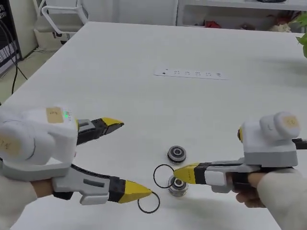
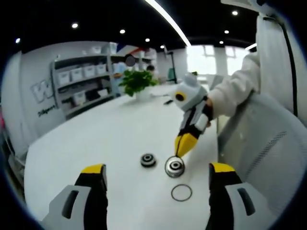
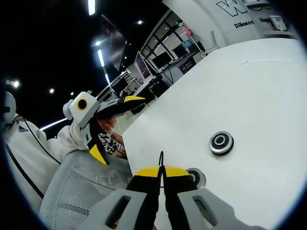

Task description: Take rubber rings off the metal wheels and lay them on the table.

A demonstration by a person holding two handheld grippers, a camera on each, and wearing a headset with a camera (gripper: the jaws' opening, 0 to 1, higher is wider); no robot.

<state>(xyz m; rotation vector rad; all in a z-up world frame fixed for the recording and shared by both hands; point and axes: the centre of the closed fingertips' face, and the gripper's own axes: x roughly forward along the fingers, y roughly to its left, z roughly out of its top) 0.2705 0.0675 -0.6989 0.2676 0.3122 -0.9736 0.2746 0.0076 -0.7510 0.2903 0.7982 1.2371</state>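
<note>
Left tool (image 1: 133, 159) near left, jaws spread wide. Right tool (image 1: 178, 173) near right, level, jaws pinched on rubber ring (image 3: 161, 157).

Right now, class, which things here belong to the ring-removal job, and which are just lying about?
Job: near wheel; far wheel; loose ring; pinched ring in right gripper; open left gripper.
Lying about: white strip; potted plant.

We see the nearer wheel (image 1: 178, 186) lying flat, the darker far wheel (image 1: 177, 154) just beyond it, a loose ring (image 1: 138, 203) flat at its left, a pinched ring (image 1: 154, 176) beside it.
</note>
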